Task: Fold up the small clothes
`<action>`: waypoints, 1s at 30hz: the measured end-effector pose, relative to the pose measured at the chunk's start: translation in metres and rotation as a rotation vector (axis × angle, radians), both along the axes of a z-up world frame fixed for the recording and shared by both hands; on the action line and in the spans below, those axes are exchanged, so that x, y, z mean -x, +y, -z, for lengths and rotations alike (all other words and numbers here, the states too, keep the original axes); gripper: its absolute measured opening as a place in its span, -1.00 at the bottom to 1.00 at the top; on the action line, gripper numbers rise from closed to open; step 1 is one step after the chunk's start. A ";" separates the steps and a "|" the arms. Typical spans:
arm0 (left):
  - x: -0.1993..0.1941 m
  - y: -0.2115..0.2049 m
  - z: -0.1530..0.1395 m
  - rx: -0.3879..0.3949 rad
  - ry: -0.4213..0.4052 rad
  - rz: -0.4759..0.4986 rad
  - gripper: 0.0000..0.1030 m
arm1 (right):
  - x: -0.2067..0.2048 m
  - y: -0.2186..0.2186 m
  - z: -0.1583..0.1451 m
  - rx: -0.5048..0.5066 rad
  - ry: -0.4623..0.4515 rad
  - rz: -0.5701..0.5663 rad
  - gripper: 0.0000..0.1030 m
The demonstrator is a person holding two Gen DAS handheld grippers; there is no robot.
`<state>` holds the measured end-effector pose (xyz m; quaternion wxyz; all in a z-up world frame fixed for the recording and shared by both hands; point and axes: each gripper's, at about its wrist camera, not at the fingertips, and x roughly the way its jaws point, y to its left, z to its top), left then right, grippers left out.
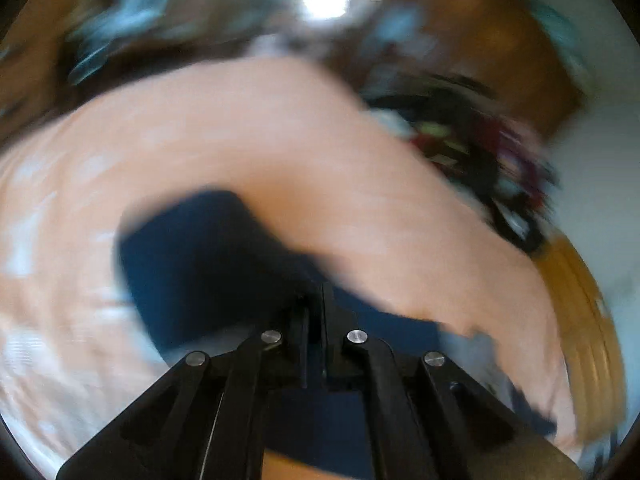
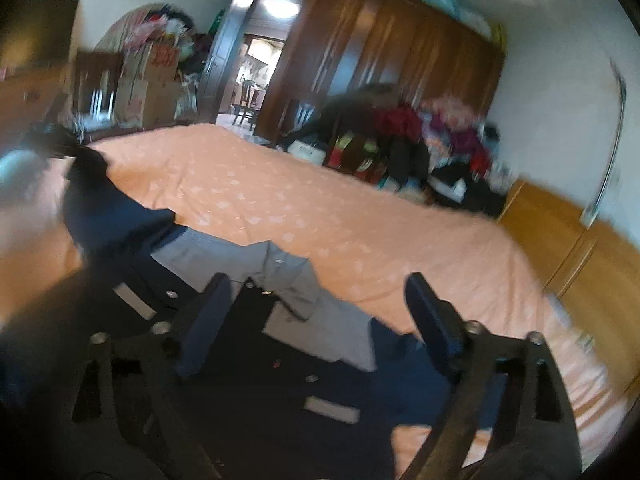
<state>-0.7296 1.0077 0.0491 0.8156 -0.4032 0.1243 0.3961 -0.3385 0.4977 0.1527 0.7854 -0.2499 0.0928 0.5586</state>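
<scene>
Navy garment [image 2: 120, 220] with grey lining, partly lifted off orange bedspread [image 2: 320, 208]

Motion blur is smearing your whole left wrist view, so the navy garment [image 1: 192, 264] is showing no seams or edges. Beyond the bed [image 2: 280, 200], the clothes pile [image 2: 420, 140] is blurring into colour patches. The navy garment's near part is running off the bottom edge.
</scene>
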 end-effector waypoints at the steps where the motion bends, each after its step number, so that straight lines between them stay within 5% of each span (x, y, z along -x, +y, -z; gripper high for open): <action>1: -0.029 -0.015 -0.021 -0.038 -0.032 0.074 -0.98 | -0.008 0.000 0.001 0.005 0.045 0.004 0.56; 6: -0.201 -0.107 -0.087 -0.170 -0.146 0.439 -0.89 | -0.044 -0.022 0.002 -0.014 0.149 0.062 0.59; 9: -0.272 -0.146 -0.067 -0.102 -0.119 0.565 -0.48 | -0.063 -0.043 0.003 -0.007 0.202 0.093 0.69; 11: -0.286 -0.165 -0.046 -0.048 -0.107 0.597 -0.47 | -0.076 -0.055 0.007 0.006 0.232 0.109 0.74; 16: -0.233 -0.182 -0.020 -0.016 -0.066 0.482 -0.33 | -0.109 -0.046 0.038 0.059 0.422 0.065 0.77; 20: -0.175 -0.159 0.008 0.048 -0.013 0.283 -0.28 | -0.139 0.014 0.086 0.134 0.683 -0.006 0.72; 23: -0.121 -0.195 0.048 0.089 0.007 0.127 -0.28 | -0.159 0.066 0.124 0.209 0.805 0.026 0.63; 26: -0.108 -0.217 0.058 0.074 0.092 0.083 -0.28 | -0.169 0.109 0.148 0.269 0.836 0.076 0.58; 30: -0.121 -0.237 0.073 0.087 0.222 0.185 -0.28 | -0.158 0.143 0.158 0.311 0.853 0.057 0.49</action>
